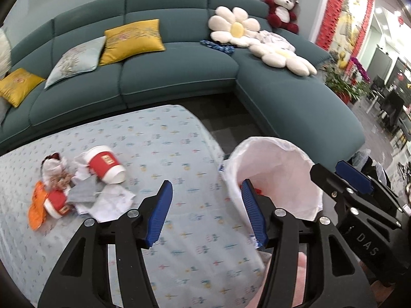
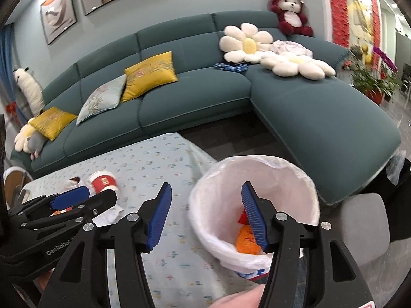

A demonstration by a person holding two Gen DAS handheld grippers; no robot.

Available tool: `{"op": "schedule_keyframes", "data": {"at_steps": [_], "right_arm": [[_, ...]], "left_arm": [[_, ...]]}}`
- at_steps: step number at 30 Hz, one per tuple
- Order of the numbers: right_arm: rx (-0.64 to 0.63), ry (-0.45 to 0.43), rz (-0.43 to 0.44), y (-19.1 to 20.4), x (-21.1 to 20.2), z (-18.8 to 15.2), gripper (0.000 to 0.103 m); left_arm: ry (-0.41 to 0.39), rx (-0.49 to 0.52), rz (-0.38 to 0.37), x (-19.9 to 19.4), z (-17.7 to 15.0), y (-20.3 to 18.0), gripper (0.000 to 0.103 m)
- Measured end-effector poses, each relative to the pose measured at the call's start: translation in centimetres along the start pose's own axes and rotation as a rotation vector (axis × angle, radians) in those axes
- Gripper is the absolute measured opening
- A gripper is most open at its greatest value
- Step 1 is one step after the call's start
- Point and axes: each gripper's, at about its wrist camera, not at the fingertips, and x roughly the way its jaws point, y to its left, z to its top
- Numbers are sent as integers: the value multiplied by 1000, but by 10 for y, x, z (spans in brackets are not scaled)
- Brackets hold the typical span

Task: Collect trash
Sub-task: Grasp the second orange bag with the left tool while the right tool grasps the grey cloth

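Note:
A pile of trash lies on the patterned table (image 1: 159, 154) at the left: a red and white paper cup (image 1: 106, 164), a second red cup (image 1: 57, 202), an orange wrapper (image 1: 36, 211), crumpled tissues (image 1: 108, 201) and a grey scrap (image 1: 83, 193). A bin lined with a white bag (image 1: 276, 177) stands at the table's right edge. In the right wrist view the bin (image 2: 257, 177) holds orange and red scraps (image 2: 245, 241). My left gripper (image 1: 205, 213) is open and empty above the table. My right gripper (image 2: 205, 215) is open and empty over the bin's rim.
A teal corner sofa (image 1: 179, 77) with yellow cushions (image 1: 132, 41), flower pillows (image 1: 235, 27) and a red plush bear (image 1: 281, 9) runs behind the table. Dark floor lies between them. A grey stool (image 2: 364, 228) stands right of the bin. Plants (image 2: 370, 82) stand far right.

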Motion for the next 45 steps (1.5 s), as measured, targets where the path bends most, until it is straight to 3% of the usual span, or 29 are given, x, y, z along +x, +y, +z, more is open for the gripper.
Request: {"op": "schedule_keyframes", "data": {"at_steps": [5,13,23,26,28,39,45], "right_arm": [[-43,8,31,30,-1,-1,56],[-131,29,77,86,1,-7,56],[-218,64,134,159,16,-16,60],[-240,75,145,177,22,-18,61],[-248,84,155,188,27,-18,63],[-250,190,198,244,88,-31,65],[-255,244,203,271,127,-39,65]], "left_arm": [[-16,-55,30,-13,-8,33,60],[-23,-124,78,-27,-22,86,60],[-17,-246,153,-38,-42,166,68],[-18,-280,181,-40,-50,192,78],[-20,-298,204,-42,-55,210,80],[32,-356,317,-26,-81,300,90],[76,-401,340,-4,-91,349,90]]}}
